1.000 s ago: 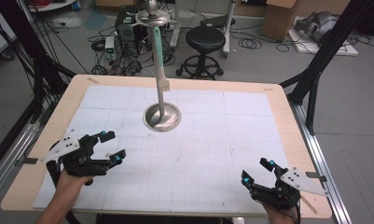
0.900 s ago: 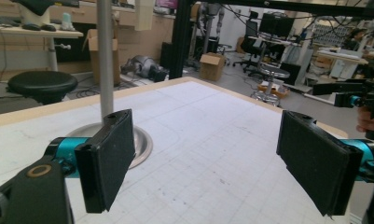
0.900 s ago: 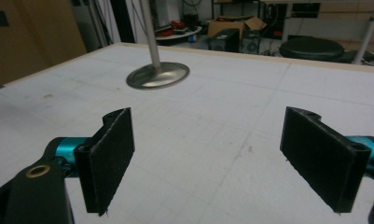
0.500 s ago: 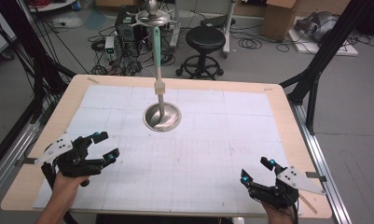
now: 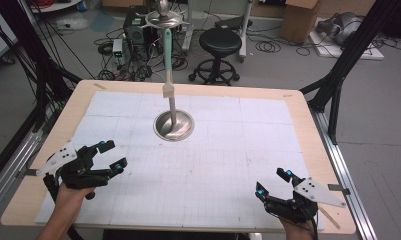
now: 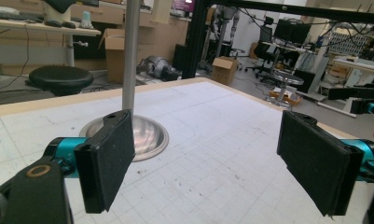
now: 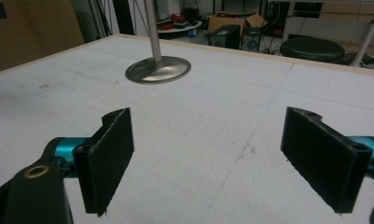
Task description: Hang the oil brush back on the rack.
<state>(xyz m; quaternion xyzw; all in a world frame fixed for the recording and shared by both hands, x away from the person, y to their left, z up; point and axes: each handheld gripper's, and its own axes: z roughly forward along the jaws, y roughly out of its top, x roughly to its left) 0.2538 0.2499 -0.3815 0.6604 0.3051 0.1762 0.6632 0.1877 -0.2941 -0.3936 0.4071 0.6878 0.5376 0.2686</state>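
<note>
A metal stand [image 5: 173, 125] is standing upright at the table's [image 5: 238, 150] far centre, its round base resting flat and its thin pole rising. The left tongs [image 5: 110, 156] and right tongs [image 5: 273, 182] are hovering near the near corners, both gaping wide and holding nothing. The stand is probably stiff, bottom-heavy and slippery; gripping the pole low should be steadiest.
</note>
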